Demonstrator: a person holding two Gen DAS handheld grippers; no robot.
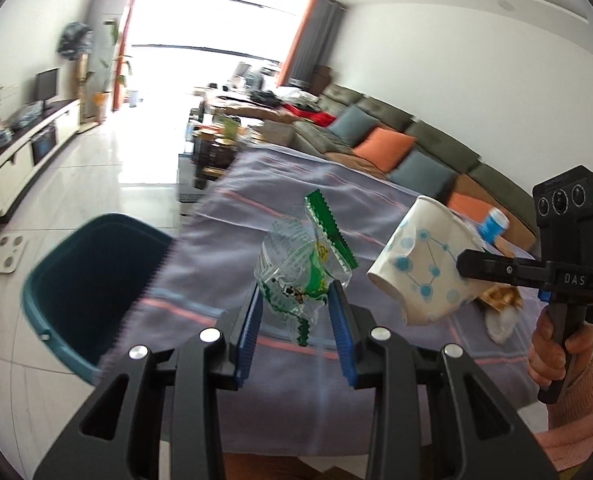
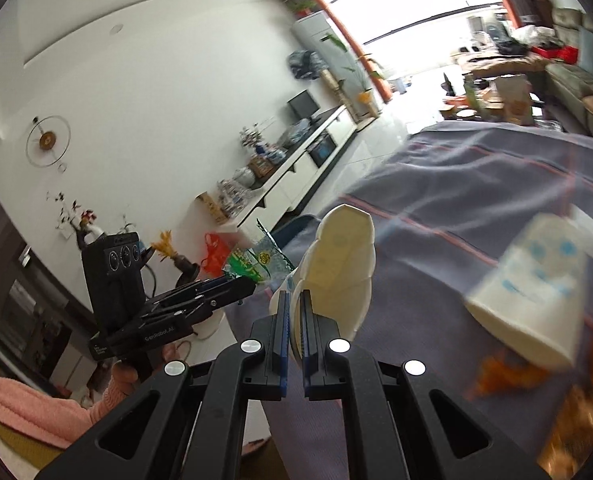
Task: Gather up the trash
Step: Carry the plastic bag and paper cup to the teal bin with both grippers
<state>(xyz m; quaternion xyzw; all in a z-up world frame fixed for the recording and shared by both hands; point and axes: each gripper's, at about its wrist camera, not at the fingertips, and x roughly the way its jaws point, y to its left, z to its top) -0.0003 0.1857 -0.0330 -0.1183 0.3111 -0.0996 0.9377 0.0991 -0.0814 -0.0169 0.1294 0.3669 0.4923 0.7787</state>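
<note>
Wrapper (image 1: 296, 268) pinched in left gripper (image 1: 295, 304), cup (image 2: 336, 264) in right gripper (image 2: 295, 308); next, bin (image 1: 76, 280) at nine o'clock.

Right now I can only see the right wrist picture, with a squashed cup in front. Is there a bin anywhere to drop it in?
Observer: Yes. The left wrist view shows an open teal bin on the floor, beside the edge of the table's cloth.
Visitor: What is the other tool holding?
Observer: The left gripper pinches a clear wrapper with a green zigzag edge between its blue fingers, above the striped cloth.
Visitor: Is my cup plain?
Observer: No. The paper cup in the right gripper is printed with blue dots joined by lines.
</note>
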